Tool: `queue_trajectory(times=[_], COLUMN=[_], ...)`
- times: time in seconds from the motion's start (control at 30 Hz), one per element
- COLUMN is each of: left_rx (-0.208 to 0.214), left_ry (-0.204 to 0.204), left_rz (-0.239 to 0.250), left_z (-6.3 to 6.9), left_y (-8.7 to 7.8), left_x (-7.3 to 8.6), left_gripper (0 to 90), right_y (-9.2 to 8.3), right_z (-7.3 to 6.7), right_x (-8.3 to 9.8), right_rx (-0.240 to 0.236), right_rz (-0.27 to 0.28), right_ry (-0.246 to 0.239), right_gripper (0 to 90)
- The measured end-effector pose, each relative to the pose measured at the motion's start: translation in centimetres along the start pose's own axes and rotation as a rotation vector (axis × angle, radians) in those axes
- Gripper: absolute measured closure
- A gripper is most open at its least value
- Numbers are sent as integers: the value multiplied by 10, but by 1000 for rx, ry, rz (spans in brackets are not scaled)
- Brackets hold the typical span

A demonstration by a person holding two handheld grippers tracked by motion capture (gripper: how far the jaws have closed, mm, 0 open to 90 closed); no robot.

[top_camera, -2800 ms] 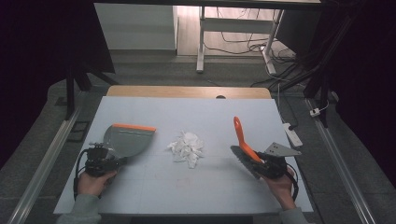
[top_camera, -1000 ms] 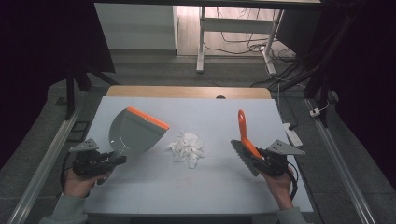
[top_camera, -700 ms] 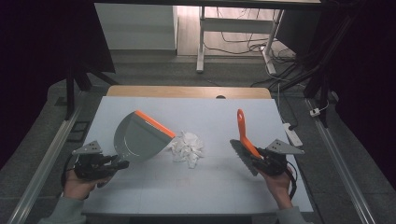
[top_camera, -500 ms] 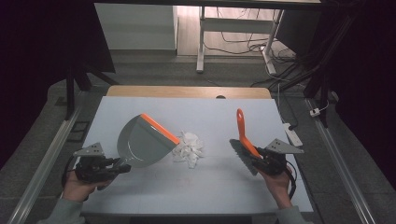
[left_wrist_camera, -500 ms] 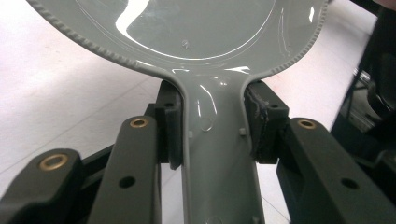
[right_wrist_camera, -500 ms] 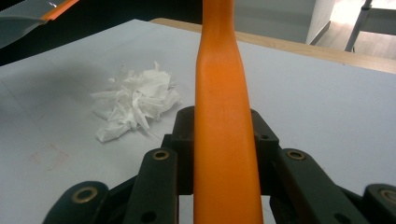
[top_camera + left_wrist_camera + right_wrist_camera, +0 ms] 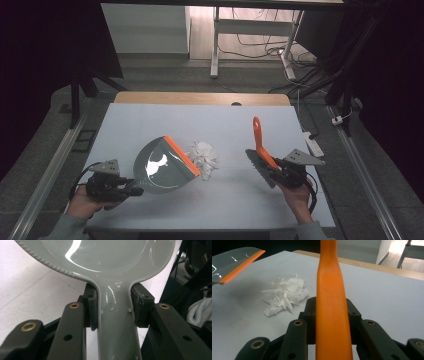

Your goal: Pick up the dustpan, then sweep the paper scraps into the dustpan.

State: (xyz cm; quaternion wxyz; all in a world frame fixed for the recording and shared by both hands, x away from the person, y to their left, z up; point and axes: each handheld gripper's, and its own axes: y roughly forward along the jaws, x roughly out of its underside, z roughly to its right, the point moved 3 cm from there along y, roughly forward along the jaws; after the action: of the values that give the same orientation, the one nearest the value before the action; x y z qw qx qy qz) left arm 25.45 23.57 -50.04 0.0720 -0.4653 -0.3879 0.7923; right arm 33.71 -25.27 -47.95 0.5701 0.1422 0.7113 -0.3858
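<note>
Paper scraps [image 7: 202,156] lie mid-surface beside the orange lip of the dustpan [image 7: 165,167] clamped in the left hand-held gripper [image 7: 131,187], so the brush [image 7: 261,147] clamped in the right hand-held gripper [image 7: 274,172] could scatter them if swept fast.

Two black grippers, left gripper [image 7: 134,189] and right gripper [image 7: 270,172], carry brass-ringed pivots, grey three-cornered plates and trailing black cables; sleeves are grey-green.
</note>
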Motion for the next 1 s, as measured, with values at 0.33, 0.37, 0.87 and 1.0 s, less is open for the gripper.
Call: queue_trajectory(times=[0.33,0.37,0.87,1.0], left_rx=[-1,0,6,2], left_ry=[7,8,-10,-15], left_rz=[-6,-12,-79,-87], left_z=[3,2,-1,0], left_y=[-4,-4,-3,-2], left_x=[2,2,14,15], left_gripper=[618,618,617,617], right_y=[5,6,41,53], right_z=[-4,-5,-17,-22], right_x=[-4,-6,-23,-27], right_rx=[-3,-4,-29,-45], right_rz=[6,6,-7,-7], right_ry=[-3,-2,-15,-19], right_gripper=[699,699,699,699])
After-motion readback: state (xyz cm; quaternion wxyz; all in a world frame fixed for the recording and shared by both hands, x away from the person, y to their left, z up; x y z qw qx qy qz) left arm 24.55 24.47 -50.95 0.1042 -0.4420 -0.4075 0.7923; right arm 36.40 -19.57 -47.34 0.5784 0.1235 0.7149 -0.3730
